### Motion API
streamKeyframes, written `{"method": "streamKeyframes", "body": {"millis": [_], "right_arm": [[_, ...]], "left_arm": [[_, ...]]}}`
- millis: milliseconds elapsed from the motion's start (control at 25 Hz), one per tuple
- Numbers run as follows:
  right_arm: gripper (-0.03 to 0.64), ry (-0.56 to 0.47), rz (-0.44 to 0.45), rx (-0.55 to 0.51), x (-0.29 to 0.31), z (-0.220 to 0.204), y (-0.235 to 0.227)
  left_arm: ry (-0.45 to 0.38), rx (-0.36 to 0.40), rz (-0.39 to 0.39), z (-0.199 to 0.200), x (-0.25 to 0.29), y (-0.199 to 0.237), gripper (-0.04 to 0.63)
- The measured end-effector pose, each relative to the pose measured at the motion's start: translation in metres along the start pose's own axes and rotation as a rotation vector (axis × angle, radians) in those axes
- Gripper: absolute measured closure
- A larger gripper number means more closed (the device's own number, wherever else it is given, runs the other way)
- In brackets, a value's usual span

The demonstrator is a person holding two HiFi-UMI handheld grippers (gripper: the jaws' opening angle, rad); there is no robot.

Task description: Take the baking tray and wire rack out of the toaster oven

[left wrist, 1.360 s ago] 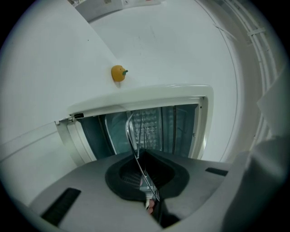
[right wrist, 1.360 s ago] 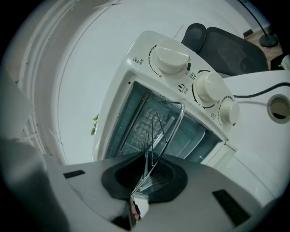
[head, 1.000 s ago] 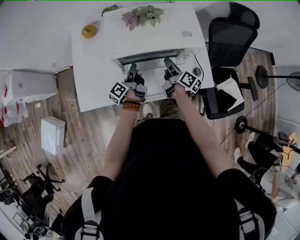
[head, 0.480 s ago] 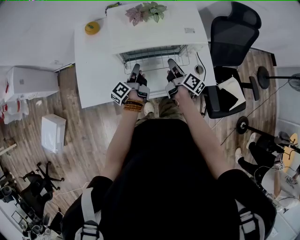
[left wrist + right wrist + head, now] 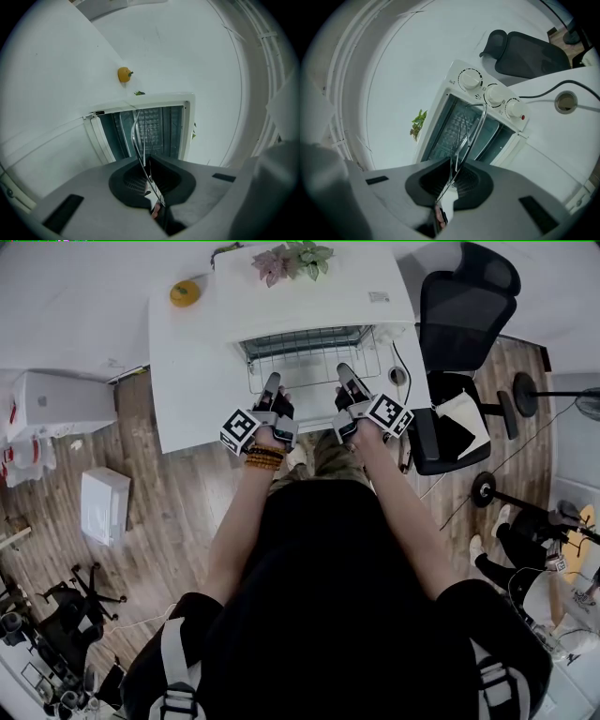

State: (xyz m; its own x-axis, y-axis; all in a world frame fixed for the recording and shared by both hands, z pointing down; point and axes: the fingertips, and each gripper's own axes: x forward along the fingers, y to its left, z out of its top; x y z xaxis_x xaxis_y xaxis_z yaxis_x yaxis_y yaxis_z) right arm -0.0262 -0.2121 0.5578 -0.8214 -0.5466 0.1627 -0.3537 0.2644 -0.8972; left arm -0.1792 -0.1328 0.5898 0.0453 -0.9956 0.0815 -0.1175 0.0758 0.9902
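**White table, toaster oven station: wire rack in a two-gripper hold**

Surface: a white table (image 5: 187,381) is standing over a wood floor (image 5: 178,521), with a black office chair (image 5: 464,306) sitting at its right end.

Appliance: a white toaster oven (image 5: 309,296) is sitting at the far side of the table, its mouth facing the person. Three knobs (image 5: 494,96) are showing beside the opening in the right gripper view.

Task item: the wire rack (image 5: 305,345) is sticking partway out of the oven mouth, lying level, with its near edge reaching toward the person.

Left gripper (image 5: 272,382): its jaws are pressing together on the rack's near edge, left of centre, with a thin wire running between the pads.

Right gripper (image 5: 345,373): its jaws are likewise clamping the near edge, right of centre, with the wires passing through the closed pads.

Baking tray: no view is showing clearly whether it is lying inside the oven.

Other items:
- A yellow-orange round object (image 5: 185,292) is resting on the table, far left of the oven.
- Small plants (image 5: 291,259) are sitting at the oven's far side.
- A dark cable (image 5: 398,367) is running to a round hole (image 5: 566,101) in the tabletop, right of the oven.
- A white box (image 5: 103,507) is lying on the floor to the left.
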Motion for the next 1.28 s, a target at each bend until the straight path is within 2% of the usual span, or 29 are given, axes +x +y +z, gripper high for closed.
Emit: {"method": "streamKeyframes", "body": {"millis": [560, 680, 800, 920, 1120, 1280], "right_arm": [[0.580, 0.011, 0.018, 0.038, -0.029, -0.019, 0.002], [0.578, 0.014, 0.019, 0.043, -0.037, -0.023, 0.000], [0.580, 0.004, 0.018, 0.058, -0.046, -0.029, 0.000], [0.580, -0.013, 0.062, 0.092, -0.052, -0.038, 0.006], [0.583, -0.001, 0.016, 0.199, -0.069, -0.065, -0.007], [0.584, 0.015, 0.002, 0.215, -0.082, -0.076, -0.012]], "left_arm": [[0.036, -0.029, -0.031, -0.016, -0.029, -0.006, 0.572], [0.056, -0.024, -0.015, -0.022, -0.036, -0.002, 0.571], [0.079, -0.037, -0.048, -0.028, -0.043, -0.006, 0.571], [0.100, -0.052, -0.069, -0.032, -0.054, -0.009, 0.572], [0.127, -0.007, -0.052, -0.032, -0.073, -0.007, 0.571], [0.148, 0.025, -0.040, -0.040, -0.084, -0.003, 0.572]]}}
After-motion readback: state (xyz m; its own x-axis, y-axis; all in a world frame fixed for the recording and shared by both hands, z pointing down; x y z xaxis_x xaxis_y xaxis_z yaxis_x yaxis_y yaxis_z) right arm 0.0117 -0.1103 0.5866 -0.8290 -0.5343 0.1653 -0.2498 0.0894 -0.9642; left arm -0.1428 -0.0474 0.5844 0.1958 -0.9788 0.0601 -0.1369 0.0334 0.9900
